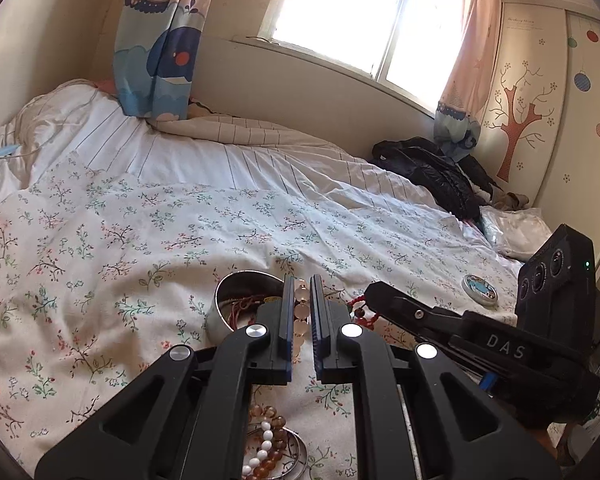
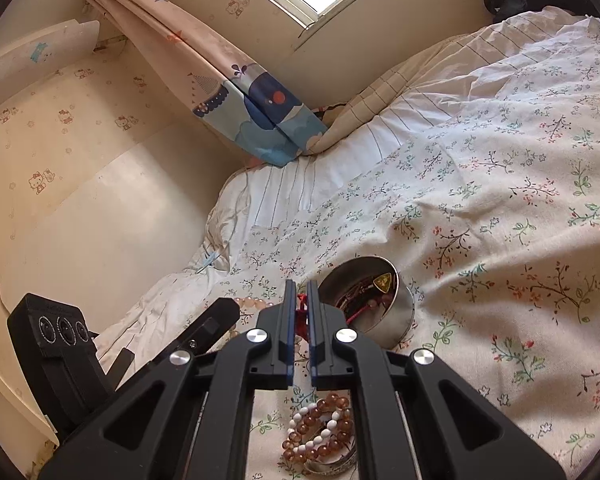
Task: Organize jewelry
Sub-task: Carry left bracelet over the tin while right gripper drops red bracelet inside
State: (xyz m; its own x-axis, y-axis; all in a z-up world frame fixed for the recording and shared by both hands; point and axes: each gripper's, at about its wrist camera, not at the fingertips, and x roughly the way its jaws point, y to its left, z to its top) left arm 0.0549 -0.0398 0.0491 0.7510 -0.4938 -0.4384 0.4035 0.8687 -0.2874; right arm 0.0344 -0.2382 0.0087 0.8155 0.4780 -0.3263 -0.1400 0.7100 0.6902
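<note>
Left tool [image 1: 300, 300] is clamped on a pale pink bead bracelet [image 1: 301, 312], held just beside the round tin [image 1: 236, 300] on the bed [image 1: 140, 240]. Tin already holds red cords and a yellow pendant [image 2: 383, 282]. Right tool [image 2: 298, 304] is pinched on a red beaded string [image 2: 300, 314], close to the tin's rim. Amber-and-white bead strands [image 2: 320, 428] and a silver bangle [image 2: 332, 466] lie loose on the bed, nearer the cameras. All light, limp, slippery — grip across the beads, not the cord; the bangle is stiff — take it by the rim.
</note>
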